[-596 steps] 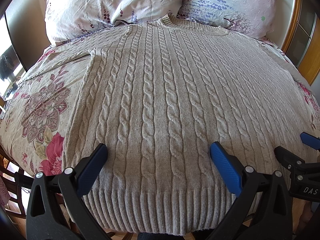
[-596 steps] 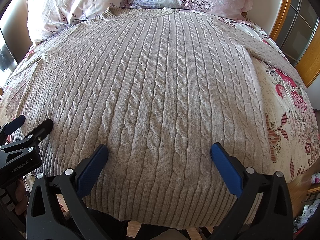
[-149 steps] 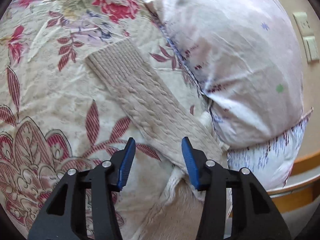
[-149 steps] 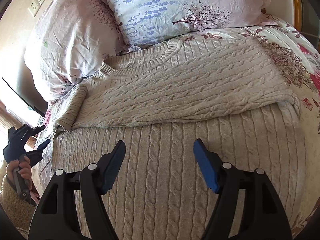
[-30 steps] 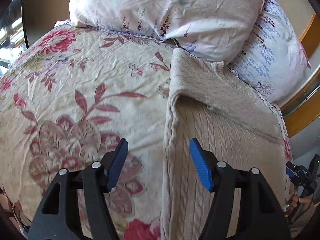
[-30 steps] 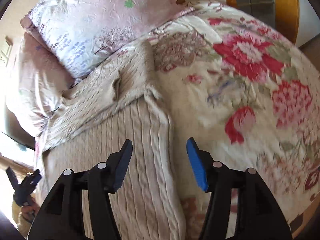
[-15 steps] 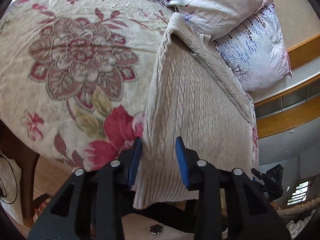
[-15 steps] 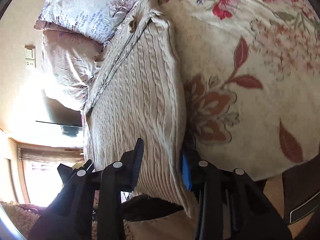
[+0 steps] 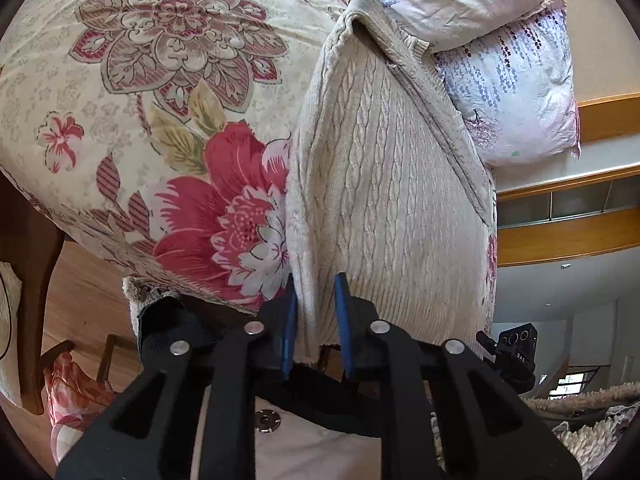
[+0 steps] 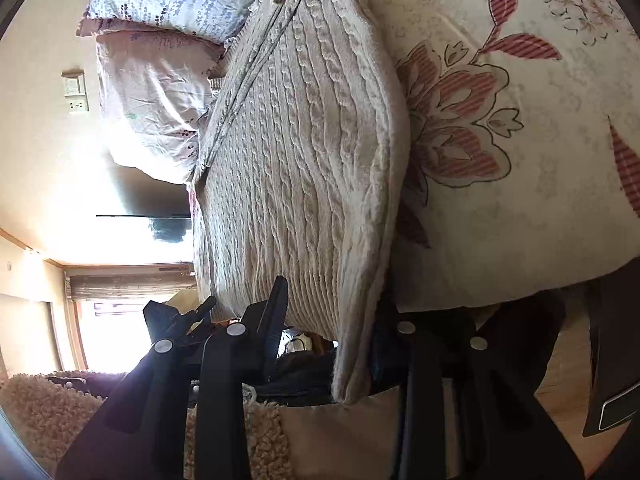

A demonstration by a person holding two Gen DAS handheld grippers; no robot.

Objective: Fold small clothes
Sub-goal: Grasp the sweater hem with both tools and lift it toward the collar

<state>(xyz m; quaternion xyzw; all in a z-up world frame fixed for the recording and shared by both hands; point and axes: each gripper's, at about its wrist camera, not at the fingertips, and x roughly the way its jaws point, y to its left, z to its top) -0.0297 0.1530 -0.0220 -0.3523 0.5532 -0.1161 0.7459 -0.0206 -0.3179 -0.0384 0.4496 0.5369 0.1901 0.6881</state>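
A beige cable-knit sweater (image 9: 384, 184) lies on the floral bed cover, its sleeves folded across the top near the collar. My left gripper (image 9: 314, 312) is shut on the sweater's ribbed hem at its left corner. In the right wrist view my right gripper (image 10: 328, 320) straddles the right corner of the sweater (image 10: 304, 160) hem, with the knit between its jaws, which stand a hand's width apart. The right gripper also shows at the far right of the left wrist view (image 9: 516, 352).
Two floral pillows (image 9: 516, 60) lie at the head of the bed. The flowered bed cover (image 9: 168, 92) hangs over the bed's front edge. A wooden chair leg (image 9: 36, 264) and wood floor are at the left. A fleecy sleeve (image 10: 48, 416) is below.
Both grippers have come down to the sweater's front hem corners and narrowed. The left has pinched the hem; the right has closed in around the right corner.
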